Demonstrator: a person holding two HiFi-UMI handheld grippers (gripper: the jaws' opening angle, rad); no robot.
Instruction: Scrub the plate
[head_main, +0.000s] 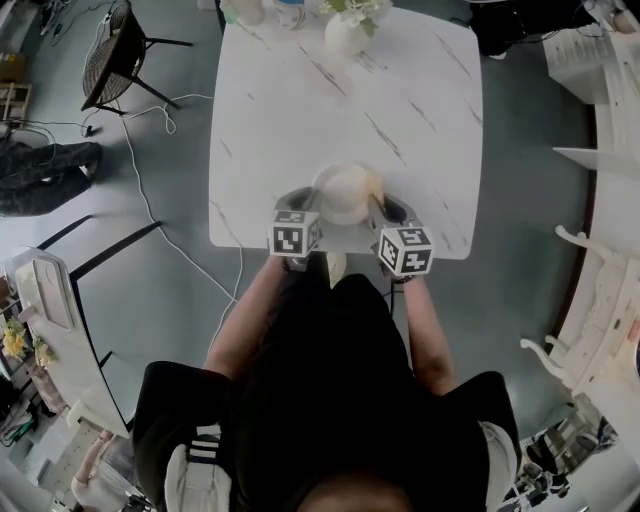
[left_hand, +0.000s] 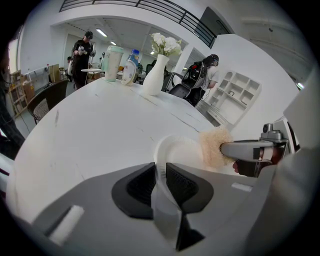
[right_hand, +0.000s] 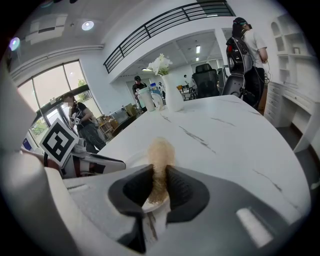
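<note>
— Any writing to read?

— Only the black-and-white square markers on the 2 marker cubes (head_main: 293, 232), 1 per gripper. The label on the clear plastic bottle with a blue cap (left_hand: 130, 67) is too small to read.

— The left gripper (left_hand: 160, 184)?

— Its jaws are nearly together, clamped on the near rim of the round white plate (left_hand: 176, 149). The plate is by the near edge of the white marble-patterned table (head_main: 400, 110).

— And the right gripper (right_hand: 160, 185)?

— It is pinched tight on a tan fibrous scrubbing pad (right_hand: 160, 155), which touches the plate's right side.
</note>
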